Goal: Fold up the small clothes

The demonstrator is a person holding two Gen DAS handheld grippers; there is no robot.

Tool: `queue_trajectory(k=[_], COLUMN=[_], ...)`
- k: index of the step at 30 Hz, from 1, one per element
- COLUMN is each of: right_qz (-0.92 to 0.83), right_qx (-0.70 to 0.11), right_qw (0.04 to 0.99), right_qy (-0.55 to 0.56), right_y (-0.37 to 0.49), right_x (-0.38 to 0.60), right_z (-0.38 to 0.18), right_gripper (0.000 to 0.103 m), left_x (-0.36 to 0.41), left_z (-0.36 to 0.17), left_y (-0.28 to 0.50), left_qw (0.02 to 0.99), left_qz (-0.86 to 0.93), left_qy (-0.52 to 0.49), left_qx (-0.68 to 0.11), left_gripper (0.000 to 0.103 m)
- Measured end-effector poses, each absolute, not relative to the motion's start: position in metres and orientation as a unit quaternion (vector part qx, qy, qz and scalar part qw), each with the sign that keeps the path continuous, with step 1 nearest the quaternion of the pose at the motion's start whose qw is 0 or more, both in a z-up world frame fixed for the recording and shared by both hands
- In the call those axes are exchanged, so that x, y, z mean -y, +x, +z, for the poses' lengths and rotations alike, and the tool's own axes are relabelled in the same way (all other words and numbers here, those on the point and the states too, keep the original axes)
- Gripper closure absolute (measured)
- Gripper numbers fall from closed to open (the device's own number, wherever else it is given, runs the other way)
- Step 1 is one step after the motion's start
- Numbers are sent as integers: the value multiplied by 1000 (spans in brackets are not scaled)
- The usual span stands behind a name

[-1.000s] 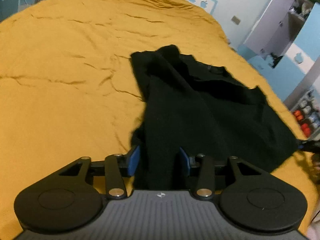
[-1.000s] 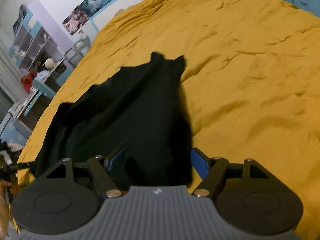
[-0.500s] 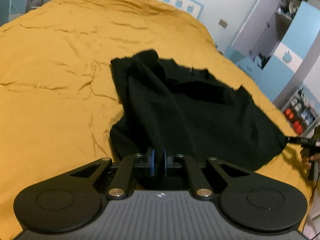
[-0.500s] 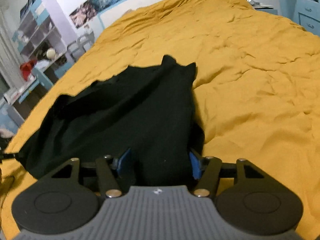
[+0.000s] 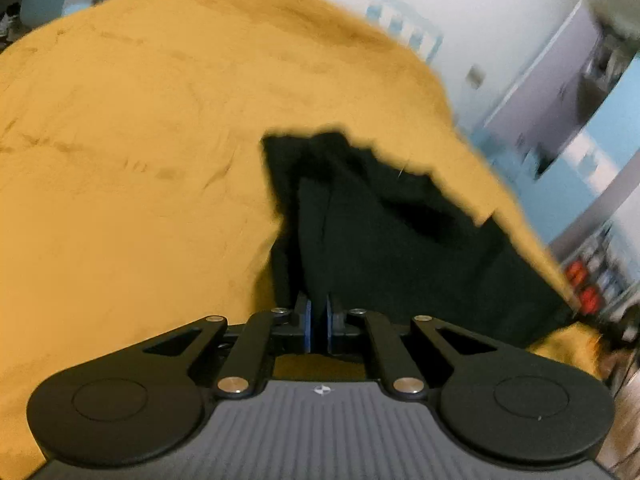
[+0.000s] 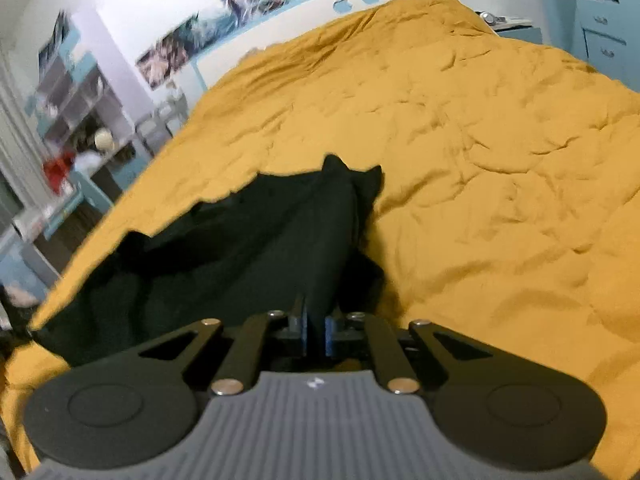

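A black garment (image 5: 392, 240) lies crumpled on a mustard-yellow bed cover (image 5: 120, 180). My left gripper (image 5: 318, 320) is shut on the garment's near edge, and the cloth rises taut from its blue pads. In the right wrist view the same black garment (image 6: 240, 248) stretches away to the left. My right gripper (image 6: 316, 330) is shut on another part of its near edge, and a fold of cloth runs up from the jaws. The left wrist view is blurred by motion.
The yellow bed cover (image 6: 500, 180) fills most of both views. Shelves with toys (image 6: 80, 132) stand left of the bed in the right wrist view. A pale blue cupboard (image 5: 580, 128) stands to the right in the left wrist view.
Both grippers went from open around the garment's edge to shut on it, the left one first. Both have lifted and pulled back, drawing the cloth taut.
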State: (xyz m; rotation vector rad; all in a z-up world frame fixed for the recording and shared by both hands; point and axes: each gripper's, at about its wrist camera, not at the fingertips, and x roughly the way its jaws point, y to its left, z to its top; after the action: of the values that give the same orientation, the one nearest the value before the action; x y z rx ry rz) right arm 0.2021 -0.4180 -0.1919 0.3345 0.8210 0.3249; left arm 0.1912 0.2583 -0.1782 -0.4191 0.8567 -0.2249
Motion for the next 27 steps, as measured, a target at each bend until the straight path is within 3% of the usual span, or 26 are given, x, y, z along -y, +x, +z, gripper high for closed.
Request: queue_trajectory(k=[3, 6, 8, 9, 12, 13, 15, 17, 20, 27], right_qz=[140, 142, 149, 152, 149, 151, 158, 163, 173, 173], right_qx=[-437, -429, -425, -421, -373, -355, -337, -318, -306, -340], right_qw=[871, 865, 867, 872, 909, 918, 924, 931, 934, 924], right_qy=[177, 217, 212, 200, 114, 95, 90, 82, 53, 8], right_y=[205, 200, 197, 197, 202, 210, 239, 274, 322, 396], right_x=[425, 435, 439, 440, 432, 429, 422, 408, 382, 347], right_z=[-230, -244, -235, -229, -199, -191, -181, -176, -175, -200], right_gripper=[103, 102, 95, 87, 48, 42, 42, 43, 43, 44], left_x=[-255, -266, -273, -276, -282, -281, -272, -258, -237, -218], left_z=[-221, -235, -223, -215, -179, -165, -148, -143, -149, -183], left_y=[202, 204, 197, 195, 201, 210, 231, 260, 301, 360], left_qw=[852, 839, 847, 850, 881, 897, 923, 942, 948, 936], left_qz=[-84, -82, -94, -95, -88, -99, -111, -118, -129, -145], left_qy=[-204, -255, -260, -257, -229, -208, -163, -110, -56, -54], left_qx=[-475, -474, -455, -450, -404, -378, -330, -295, -284, -315], left_gripper=[96, 95, 92, 92, 91, 90, 78, 57, 47, 45])
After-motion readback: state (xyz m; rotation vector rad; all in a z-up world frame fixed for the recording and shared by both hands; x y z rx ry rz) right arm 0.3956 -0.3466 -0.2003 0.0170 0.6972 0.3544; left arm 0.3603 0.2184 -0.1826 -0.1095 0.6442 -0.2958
